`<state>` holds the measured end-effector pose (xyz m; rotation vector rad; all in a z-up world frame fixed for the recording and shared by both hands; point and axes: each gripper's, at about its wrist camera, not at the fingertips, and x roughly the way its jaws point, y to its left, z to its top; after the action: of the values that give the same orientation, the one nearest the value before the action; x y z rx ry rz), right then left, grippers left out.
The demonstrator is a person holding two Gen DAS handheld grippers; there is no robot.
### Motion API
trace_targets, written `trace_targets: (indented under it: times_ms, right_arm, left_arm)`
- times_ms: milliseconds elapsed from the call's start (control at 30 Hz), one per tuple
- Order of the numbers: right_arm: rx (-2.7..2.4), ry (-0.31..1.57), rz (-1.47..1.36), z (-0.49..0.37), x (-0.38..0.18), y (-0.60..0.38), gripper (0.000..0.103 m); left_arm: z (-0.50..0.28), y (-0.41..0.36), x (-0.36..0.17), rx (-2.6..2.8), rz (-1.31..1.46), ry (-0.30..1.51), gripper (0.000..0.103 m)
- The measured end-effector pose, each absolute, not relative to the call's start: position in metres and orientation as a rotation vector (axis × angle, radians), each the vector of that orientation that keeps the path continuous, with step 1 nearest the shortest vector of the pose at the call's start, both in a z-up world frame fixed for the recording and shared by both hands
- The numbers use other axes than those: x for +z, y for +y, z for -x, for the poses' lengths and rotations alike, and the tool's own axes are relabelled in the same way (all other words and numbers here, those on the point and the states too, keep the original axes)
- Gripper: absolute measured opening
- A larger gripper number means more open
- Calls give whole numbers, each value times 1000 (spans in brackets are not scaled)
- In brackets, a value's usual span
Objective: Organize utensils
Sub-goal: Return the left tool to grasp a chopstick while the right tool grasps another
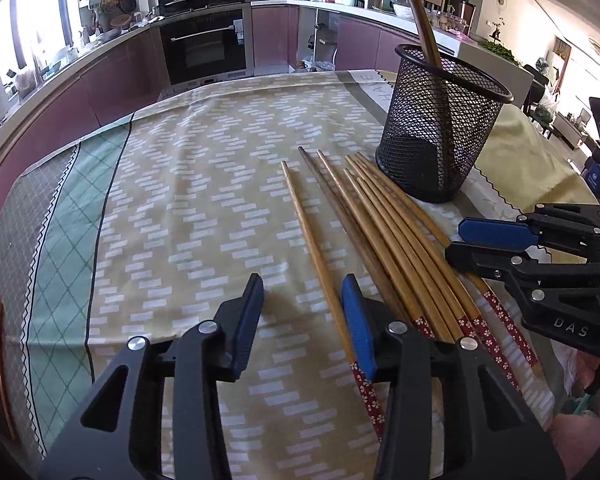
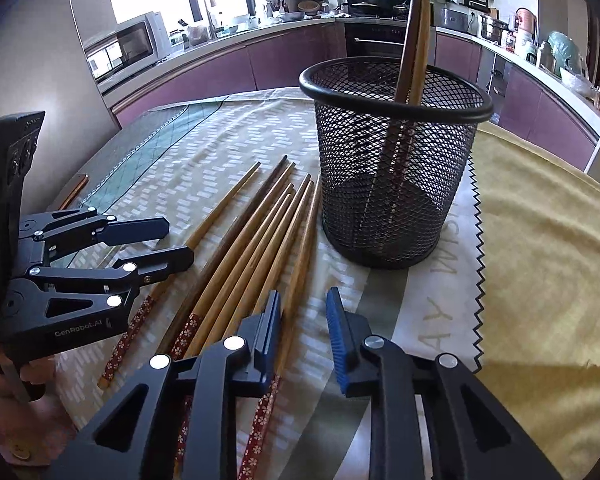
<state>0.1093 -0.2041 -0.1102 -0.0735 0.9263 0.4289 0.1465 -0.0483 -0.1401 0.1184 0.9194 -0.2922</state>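
A patterned tablecloth [image 1: 180, 200] covers the table. The black mesh cup [image 2: 396, 160] stands upper right, two sticks inside. Chopsticks [image 1: 380, 232] lie beside it, thin, stiff, light, maybe slippery. Grab near the flowery ends. Left gripper [image 1: 302, 320] and right gripper [image 2: 303, 334] are partly open, holding nothing.

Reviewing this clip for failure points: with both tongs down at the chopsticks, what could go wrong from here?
1. The left tongs straddle the lone chopstick, whose patterned end hides under one finger; closing there may pinch off-centre so it swings.
2. The right tongs sit at the edge of the packed bunch; they could grab two sticks or scatter them.
3. The holder stands close; a lifted stick might knock it.
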Motion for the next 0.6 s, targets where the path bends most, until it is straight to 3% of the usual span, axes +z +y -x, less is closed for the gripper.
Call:
trace_targets:
  times_ms: [200, 467, 600]
  right_arm:
    - [423, 918, 98, -115, -111, -197, 17]
    - [429, 922, 37, -120, -112, -199, 7]
    - [429, 922, -4, -119, -112, -207, 6]
  left_arm:
    - [-158, -53, -140, -289, -123, 926, 40]
    - [-167, -52, -141, -277, -85, 930, 13]
    - [-169, -49, -141, -260, -48, 931, 8]
